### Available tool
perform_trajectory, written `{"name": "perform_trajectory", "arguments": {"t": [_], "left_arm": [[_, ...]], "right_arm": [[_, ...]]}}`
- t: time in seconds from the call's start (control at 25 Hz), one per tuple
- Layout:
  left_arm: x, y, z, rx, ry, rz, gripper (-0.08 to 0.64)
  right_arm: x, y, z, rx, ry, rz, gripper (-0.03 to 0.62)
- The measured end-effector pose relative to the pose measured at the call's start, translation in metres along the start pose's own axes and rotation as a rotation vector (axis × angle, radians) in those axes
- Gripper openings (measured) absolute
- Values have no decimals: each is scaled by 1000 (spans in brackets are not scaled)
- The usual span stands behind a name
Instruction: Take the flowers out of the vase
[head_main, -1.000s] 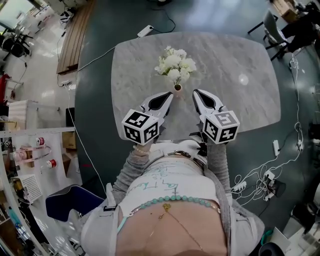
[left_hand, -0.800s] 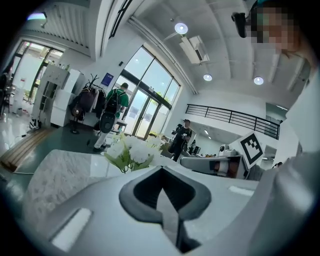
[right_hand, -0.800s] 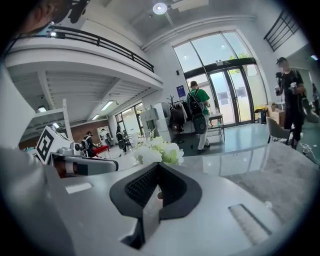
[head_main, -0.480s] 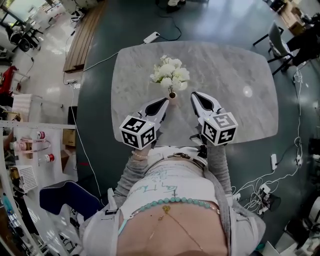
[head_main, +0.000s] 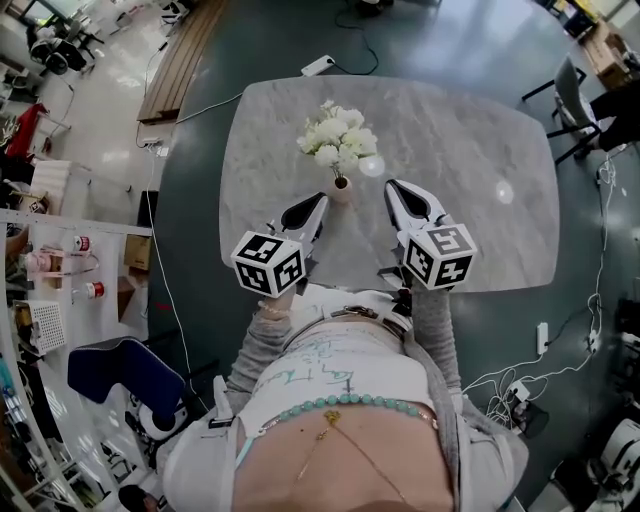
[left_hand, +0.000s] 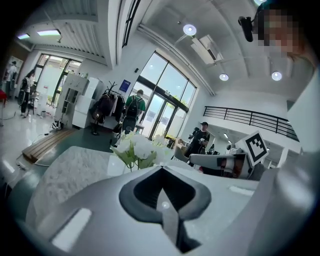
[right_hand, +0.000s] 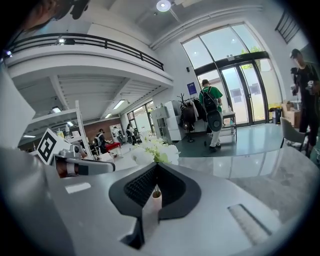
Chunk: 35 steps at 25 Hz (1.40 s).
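Observation:
White flowers (head_main: 335, 140) stand upright in a small pinkish vase (head_main: 341, 185) near the middle of the grey marble table (head_main: 470, 130). My left gripper (head_main: 321, 201) is shut and empty, its tips just left of the vase and a little nearer me. My right gripper (head_main: 390, 186) is shut and empty too, a short way right of the vase. In the left gripper view the flowers (left_hand: 137, 150) rise beyond the shut left gripper (left_hand: 161, 167). In the right gripper view the flowers (right_hand: 156, 149) and vase neck (right_hand: 156, 195) show past the right gripper (right_hand: 156, 165).
A power strip (head_main: 318, 66) with cables lies on the dark floor behind the table. A chair (head_main: 575, 90) stands at the far right, shelves (head_main: 60, 290) and a blue seat (head_main: 110, 365) at the left. People stand near the glass doors (right_hand: 210, 112).
The view has shifted, so table and flowers sit a little further left. The right gripper now stands slightly farther from the vase. The left gripper has turned a little. Both stay shut.

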<state>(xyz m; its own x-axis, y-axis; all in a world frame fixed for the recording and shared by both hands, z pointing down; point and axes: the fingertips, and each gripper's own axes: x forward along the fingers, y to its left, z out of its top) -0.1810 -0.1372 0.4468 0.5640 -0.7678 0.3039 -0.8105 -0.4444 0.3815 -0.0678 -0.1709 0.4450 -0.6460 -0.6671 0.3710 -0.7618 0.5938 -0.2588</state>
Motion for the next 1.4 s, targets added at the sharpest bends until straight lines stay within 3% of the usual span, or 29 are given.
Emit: {"name": "perform_trajectory", "arguments": {"t": [0.36,0.6,1.4], "left_arm": [[4,11,10,59,18,-1,0],[6,24,20,87,49,-46,0],[15,52,12,58,121,-180,0]], "right_arm": [[2,-4,-2,17,-10,-43,25],[12,4,3,39,-32,-70,25],[49,9,-11,49,19,-170,26]]}}
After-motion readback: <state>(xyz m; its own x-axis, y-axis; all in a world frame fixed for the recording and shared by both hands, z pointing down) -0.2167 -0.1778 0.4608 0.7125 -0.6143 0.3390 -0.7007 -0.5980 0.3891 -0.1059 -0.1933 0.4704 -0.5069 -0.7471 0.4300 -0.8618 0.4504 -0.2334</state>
